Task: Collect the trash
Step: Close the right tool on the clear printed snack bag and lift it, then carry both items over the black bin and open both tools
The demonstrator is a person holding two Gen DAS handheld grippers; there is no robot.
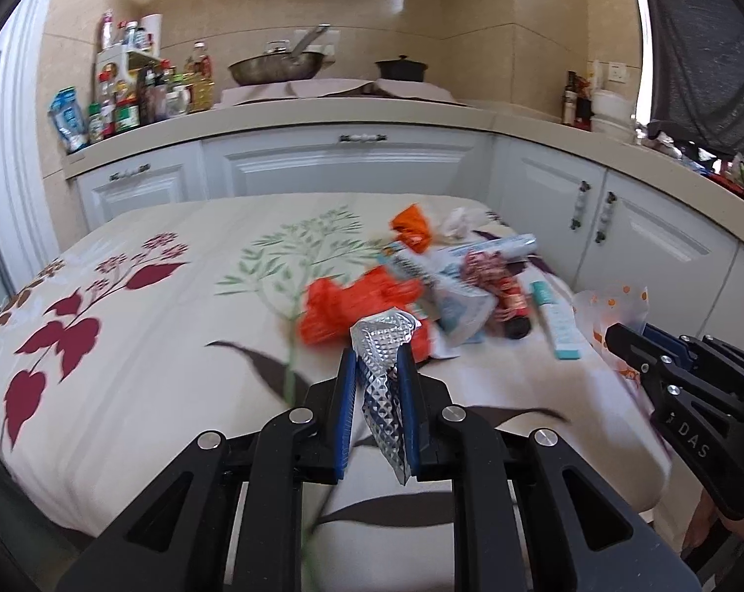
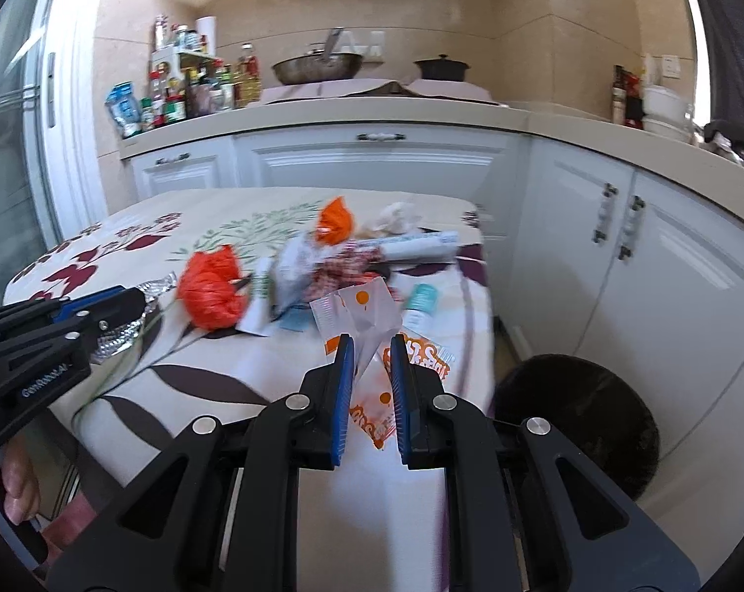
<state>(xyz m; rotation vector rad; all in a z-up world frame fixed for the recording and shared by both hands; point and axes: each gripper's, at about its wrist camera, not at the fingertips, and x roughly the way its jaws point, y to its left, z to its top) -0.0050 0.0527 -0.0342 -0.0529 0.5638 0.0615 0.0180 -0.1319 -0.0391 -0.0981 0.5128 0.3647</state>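
The left half of the desk [image 1: 125, 306] lay bare, open to a gripper. A trash pile [image 1: 445, 276] crowded the right half to the far edge. Cabinets [image 2: 618, 256] hemmed in the right side, with a bin [image 2: 579, 419] on the floor between.

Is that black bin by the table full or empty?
Cannot tell. The right camera shows the bin only as a dark round shape on the floor beside the table; its inside is black, and no trash shows there.

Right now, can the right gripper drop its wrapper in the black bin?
Probably yes. The right gripper holds the orange-dotted wrapper, and the black bin sits open beside the table, nothing between.
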